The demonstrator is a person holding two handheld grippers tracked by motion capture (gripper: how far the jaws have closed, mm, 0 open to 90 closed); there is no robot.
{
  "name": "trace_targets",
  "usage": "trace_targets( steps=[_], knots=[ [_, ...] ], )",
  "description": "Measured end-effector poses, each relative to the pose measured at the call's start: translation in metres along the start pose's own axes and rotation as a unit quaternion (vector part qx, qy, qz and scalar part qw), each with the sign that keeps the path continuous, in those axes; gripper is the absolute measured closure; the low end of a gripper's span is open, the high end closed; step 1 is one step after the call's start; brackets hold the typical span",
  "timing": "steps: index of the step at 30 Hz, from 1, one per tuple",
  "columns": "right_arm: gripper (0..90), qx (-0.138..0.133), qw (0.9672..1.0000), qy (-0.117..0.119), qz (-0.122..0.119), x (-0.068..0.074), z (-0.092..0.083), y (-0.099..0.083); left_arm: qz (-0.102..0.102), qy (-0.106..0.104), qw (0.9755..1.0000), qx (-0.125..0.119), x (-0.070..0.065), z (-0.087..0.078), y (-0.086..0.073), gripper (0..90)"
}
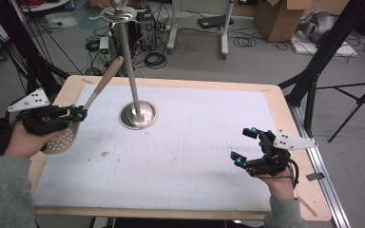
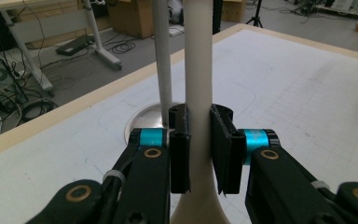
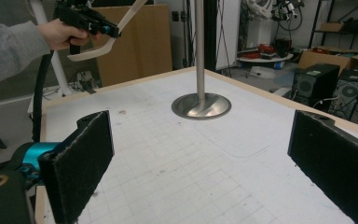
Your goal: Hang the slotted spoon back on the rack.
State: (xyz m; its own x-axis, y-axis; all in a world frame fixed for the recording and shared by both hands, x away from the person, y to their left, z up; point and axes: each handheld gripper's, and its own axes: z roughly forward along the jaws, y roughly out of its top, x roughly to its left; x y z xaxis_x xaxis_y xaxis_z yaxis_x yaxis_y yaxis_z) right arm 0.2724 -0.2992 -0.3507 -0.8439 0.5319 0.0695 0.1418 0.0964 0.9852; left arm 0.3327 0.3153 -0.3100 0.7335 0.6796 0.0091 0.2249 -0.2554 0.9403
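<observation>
The right tongs (image 1: 245, 145) sit nearest the camera in the high view, held in a hand (image 1: 281, 184) over the counter's near right corner. Their jaws stand wide apart with nothing between them; the right gripper view looks out between the two black pads (image 3: 81, 163) across the bare gridded mat (image 1: 180, 152).

The left tongs (image 1: 78, 114) are held by the other hand (image 1: 24, 141) at the counter's left edge, toward the far corner. They are clenched on the handle of a skimmer (image 1: 88, 107). In the left gripper view the pale handle (image 2: 198, 84) runs up between the two pads, which press on it from both sides. The handle slants up and away toward the far edge, and the round holed bowl (image 1: 62, 139) hangs below the tongs, beside the hand. In the right gripper view the skimmer is seen clear of the counter, with the bowl tilted.

A metal stand (image 1: 138, 114) rises from its round base on the mat, nearer the far edge and left of the middle. Its pole (image 1: 128, 66) goes straight up to a ring of hooks (image 1: 118, 15) at the top. The skimmer's handle tip is just left of the pole, well below the hooks; whether they touch I cannot tell.
</observation>
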Motion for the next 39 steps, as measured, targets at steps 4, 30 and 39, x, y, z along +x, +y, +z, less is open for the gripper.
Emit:
trace_targets(
  steps=[4, 30, 39],
  knots=[
    [5.6, 0.0, 1.0, 0.001, 0.001, 0.0, 0.0, 0.0, -0.007, 0.003, 0.9999, -0.008, 0.004, -0.004, 0.003, 77.8],
    [5.6, -0.002, 1.0, 0.003, 0.004, -0.001, 0.0, 0.0, -0.026, 0.003, 0.9987, -0.044, 0.028, -0.029, 0.011, 77.9],
    [5.6, -0.002, 1.0, 0.001, 0.004, -0.001, -0.001, 0.0, -0.027, -0.004, 0.9985, -0.048, 0.033, -0.035, 0.022, 77.9]
  ],
)
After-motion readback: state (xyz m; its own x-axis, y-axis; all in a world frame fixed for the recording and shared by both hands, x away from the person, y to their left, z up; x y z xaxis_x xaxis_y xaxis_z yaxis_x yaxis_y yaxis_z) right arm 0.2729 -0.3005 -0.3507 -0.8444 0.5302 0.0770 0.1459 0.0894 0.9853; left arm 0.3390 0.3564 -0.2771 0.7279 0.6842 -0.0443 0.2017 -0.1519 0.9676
